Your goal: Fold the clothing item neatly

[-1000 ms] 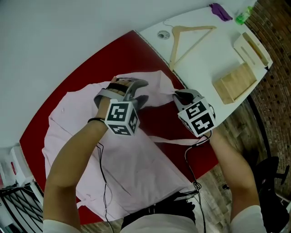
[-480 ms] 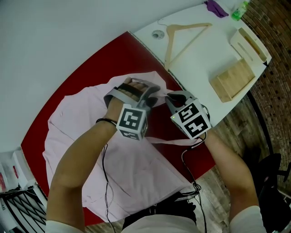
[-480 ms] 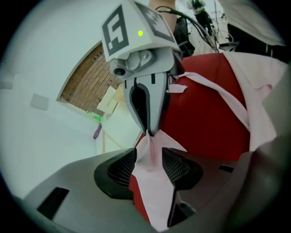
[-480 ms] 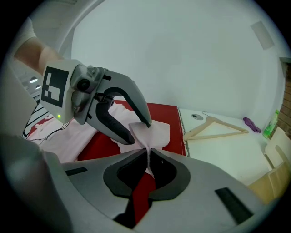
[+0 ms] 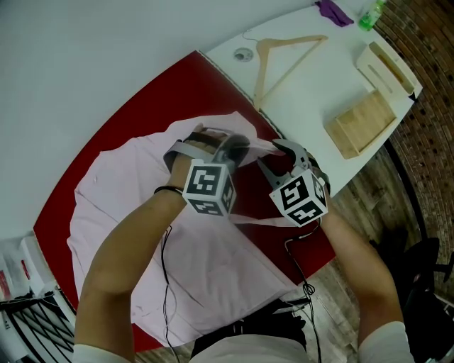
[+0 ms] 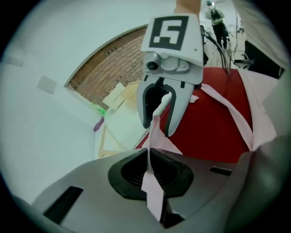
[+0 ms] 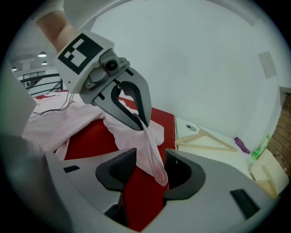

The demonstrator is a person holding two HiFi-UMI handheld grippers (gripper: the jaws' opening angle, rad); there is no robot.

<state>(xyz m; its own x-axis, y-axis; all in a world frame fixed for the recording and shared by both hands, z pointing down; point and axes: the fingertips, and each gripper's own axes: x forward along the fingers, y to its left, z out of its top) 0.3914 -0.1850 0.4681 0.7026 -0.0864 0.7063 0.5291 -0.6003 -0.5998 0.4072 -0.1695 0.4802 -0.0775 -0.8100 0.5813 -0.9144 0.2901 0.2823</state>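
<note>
A pale pink garment [image 5: 191, 262] lies spread on the red table cover [image 5: 128, 113], with a narrow strap running toward both grippers. My left gripper [image 5: 237, 149] has just been closing and is now shut on the strap end [image 6: 153, 195]. In the right gripper view its tips [image 7: 143, 125] pinch the fabric [image 7: 152, 157]. My right gripper [image 5: 273, 152] has just been opening. Its jaws stand wide, and the strap hangs loose between them without either pad pressing on it [image 7: 148, 170]. The two grippers face each other, nearly tip to tip.
A white table [image 5: 312, 92] adjoins the red cover at the right, carrying a wooden hanger [image 5: 284, 57], a wooden box [image 5: 362, 124], a purple object [image 5: 333, 10] and a green bottle [image 5: 369, 14]. A black cable [image 5: 164, 283] trails over the garment. Brick floor lies at the right.
My left gripper moved right up to the right gripper and shut on the strap end. The right gripper's jaws opened and let go of the strap.
</note>
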